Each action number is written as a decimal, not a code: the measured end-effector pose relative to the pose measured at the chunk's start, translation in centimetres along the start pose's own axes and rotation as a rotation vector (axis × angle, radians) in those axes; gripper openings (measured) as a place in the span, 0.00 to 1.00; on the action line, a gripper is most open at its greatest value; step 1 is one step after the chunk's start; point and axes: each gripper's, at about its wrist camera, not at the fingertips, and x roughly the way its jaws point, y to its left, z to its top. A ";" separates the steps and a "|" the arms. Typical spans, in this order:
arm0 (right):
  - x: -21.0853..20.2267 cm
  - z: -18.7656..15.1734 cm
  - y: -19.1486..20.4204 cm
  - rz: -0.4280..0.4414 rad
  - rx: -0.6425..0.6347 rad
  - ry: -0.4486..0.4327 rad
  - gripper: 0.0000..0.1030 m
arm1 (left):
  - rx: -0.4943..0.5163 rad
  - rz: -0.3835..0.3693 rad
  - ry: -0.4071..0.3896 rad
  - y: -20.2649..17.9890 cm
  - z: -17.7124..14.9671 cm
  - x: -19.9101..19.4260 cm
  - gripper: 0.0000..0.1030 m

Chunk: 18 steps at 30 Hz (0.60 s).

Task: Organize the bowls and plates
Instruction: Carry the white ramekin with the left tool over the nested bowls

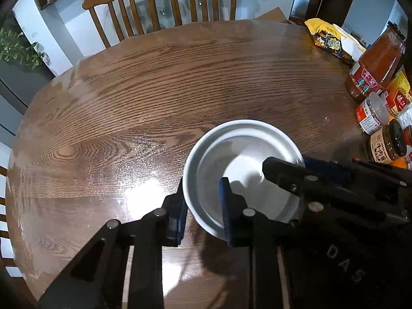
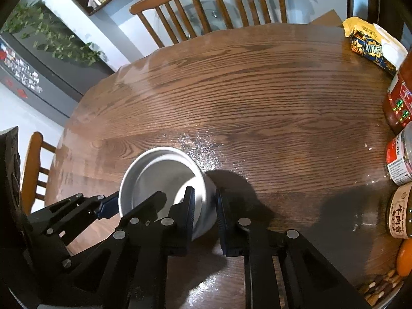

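- Round white ceramic bowl (image 1: 242,177) stood on the brown oak-grain table (image 1: 154,97).
- Left gripper (image 1: 203,213) and right gripper (image 2: 204,215) each pinched the rim wall, one finger inside.
- Lifting evenly would avoid tilt.

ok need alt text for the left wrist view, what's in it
Two black grippers hold a white bowl on a brown wooden table: the left gripper straddles its near wall, the right gripper its right wall. Jars and sauce bottles crowd the table's right edge; two wooden chairs stand beyond.
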 end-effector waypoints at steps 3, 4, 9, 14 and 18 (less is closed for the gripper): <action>-0.1 -0.1 0.1 -0.007 0.000 -0.011 0.17 | 0.003 0.003 -0.006 -0.1 -0.1 -0.1 0.20; -0.1 -0.2 0.2 -0.008 0.002 -0.013 0.17 | 0.006 0.005 -0.008 -0.1 -0.1 -0.2 0.20; -0.9 -0.7 0.3 -0.012 0.007 -0.034 0.17 | 0.026 0.013 -0.031 -0.5 -0.4 -1.1 0.20; -2.6 -1.2 0.7 -0.012 0.003 -0.072 0.17 | 0.041 0.021 -0.072 -0.8 -0.8 -2.8 0.20; -4.2 -1.9 1.3 -0.014 -0.009 -0.107 0.17 | 0.054 0.031 -0.111 -1.1 -1.5 -4.4 0.20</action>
